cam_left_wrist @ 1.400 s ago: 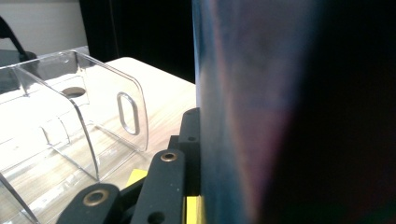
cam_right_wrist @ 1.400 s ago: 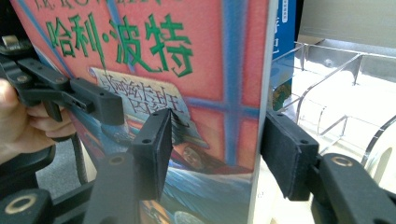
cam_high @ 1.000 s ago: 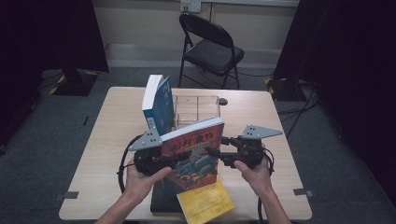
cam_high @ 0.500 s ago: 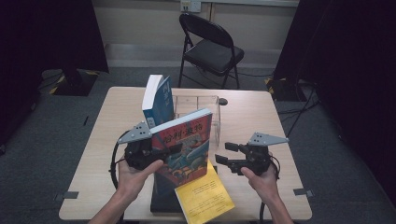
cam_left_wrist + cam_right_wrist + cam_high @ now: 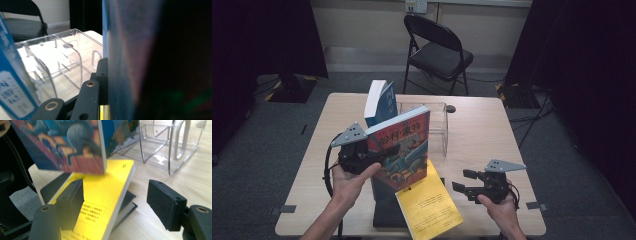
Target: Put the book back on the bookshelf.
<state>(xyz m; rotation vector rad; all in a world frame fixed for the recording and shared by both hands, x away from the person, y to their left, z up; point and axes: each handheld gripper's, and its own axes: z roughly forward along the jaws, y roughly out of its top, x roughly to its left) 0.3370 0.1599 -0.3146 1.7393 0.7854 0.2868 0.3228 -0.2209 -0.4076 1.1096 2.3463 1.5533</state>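
In the high view the left claw [image 5: 384, 152] clamps the near edge of a red-and-blue illustrated paperback book [image 5: 404, 150] and holds it upright, tilted, above the pale wooden counter [image 5: 477, 135]; the left gripper view brings out what that view cannot, the black jaw pressed flat against the book's blurred blue cover [image 5: 125, 62], with the clear acrylic book rack [image 5: 62, 57] just beyond it and the corner of a blue-and-white book [image 5: 10, 85] at the frame's left edge; from above, that blue-and-white book [image 5: 381, 102] stands upright against the rack's left end, and the clear rack [image 5: 427, 125] sits mid-counter behind the held book; the right claw [image 5: 465, 181] hovers low over the counter's near right part, well apart from the held book, and its jaws have just been opening, with nothing between them; the right gripper view shows those jaws wide and released, framing a bright yellow softcover book [image 5: 105, 202] that lies flat on a black book [image 5: 127, 207] on the counter, the held paperback's lower edge [image 5: 62, 145] hanging just above the yellow cover; the high view places the yellow book [image 5: 428, 202] at the counter's near edge, between the two hands; a black folding chair [image 5: 437, 55] stands beyond the counter.
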